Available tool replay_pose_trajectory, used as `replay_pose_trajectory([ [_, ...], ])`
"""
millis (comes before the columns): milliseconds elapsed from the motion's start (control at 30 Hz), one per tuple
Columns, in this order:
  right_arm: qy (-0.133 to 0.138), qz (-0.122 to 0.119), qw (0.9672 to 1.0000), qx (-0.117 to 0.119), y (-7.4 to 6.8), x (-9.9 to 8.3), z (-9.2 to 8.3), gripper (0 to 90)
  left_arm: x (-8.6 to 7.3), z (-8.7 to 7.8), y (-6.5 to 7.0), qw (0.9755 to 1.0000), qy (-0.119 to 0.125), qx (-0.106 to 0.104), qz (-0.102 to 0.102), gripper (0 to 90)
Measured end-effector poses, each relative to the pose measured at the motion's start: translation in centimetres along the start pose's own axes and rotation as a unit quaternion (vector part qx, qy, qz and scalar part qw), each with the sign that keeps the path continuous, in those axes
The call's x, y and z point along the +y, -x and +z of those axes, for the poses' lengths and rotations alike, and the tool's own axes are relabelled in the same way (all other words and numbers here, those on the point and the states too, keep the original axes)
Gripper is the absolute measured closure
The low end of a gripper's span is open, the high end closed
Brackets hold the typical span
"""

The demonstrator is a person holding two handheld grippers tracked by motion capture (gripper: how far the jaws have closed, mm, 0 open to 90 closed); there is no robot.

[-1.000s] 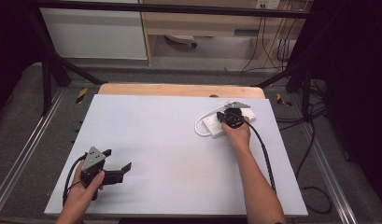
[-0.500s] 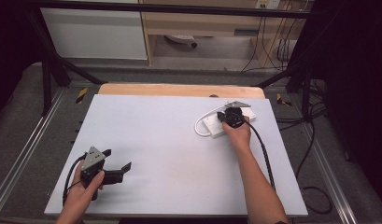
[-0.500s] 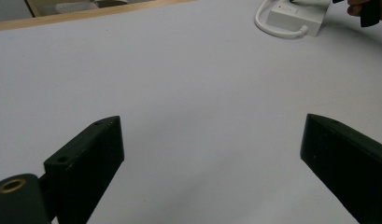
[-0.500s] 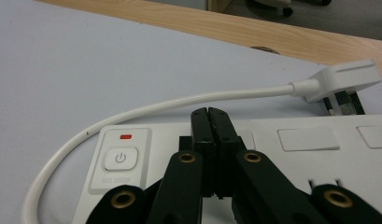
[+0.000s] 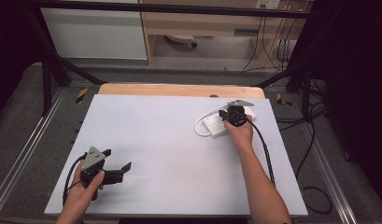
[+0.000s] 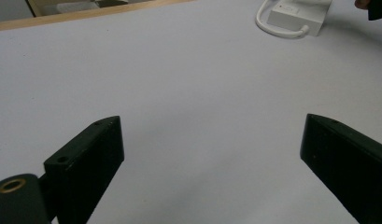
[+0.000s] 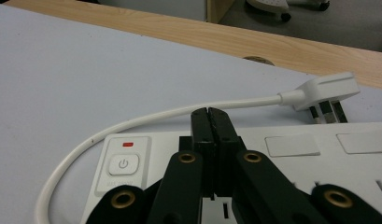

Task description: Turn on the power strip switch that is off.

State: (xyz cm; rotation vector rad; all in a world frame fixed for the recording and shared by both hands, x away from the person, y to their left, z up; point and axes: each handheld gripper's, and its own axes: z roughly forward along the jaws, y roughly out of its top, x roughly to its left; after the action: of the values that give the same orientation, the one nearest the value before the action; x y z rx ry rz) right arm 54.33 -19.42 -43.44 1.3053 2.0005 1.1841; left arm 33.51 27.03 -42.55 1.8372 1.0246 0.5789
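where the right claw (image 7: 210, 122) sits, power strip (image 7: 291, 158) hidden.

High view: even overhead light on the white table (image 5: 170, 135), bright and flat, no glare; surroundings at left and right fall to near black; soft, slightly low-res, fine detail smeared. Left gripper view: diffuse light; faint soft shadows on the sheet under the near jaws; jaws a bit blurred, far power strip (image 6: 298, 16) reasonably sharp. Right gripper view: sharpest of the three; power strip surface bright but not clipped; thin shadow under the white cable (image 7: 146, 119); far wooden edge (image 7: 291, 44) slightly soft; mild wide-angle stretch at the edges.
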Motion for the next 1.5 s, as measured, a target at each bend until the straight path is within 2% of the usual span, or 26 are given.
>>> replay_pose_trajectory([
  [567,0.014,-0.005,0.9999,0.004,0.4,1.3,-2.3,90.0,0.0,-0.1,-0.1,1.0000,0.002,0.003,-0.003,6.2],
  [1233,0.024,0.000,0.9997,0.009,0.8,1.3,-3.9,90.0,0.0,-0.3,-0.1,1.0000,0.006,0.004,-0.004,6.2],
  [1500,0.030,-0.006,0.9995,0.010,0.8,1.5,-4.9,90.0,0.0,-0.3,-0.1,1.0000,0.006,0.005,-0.003,6.0],
])
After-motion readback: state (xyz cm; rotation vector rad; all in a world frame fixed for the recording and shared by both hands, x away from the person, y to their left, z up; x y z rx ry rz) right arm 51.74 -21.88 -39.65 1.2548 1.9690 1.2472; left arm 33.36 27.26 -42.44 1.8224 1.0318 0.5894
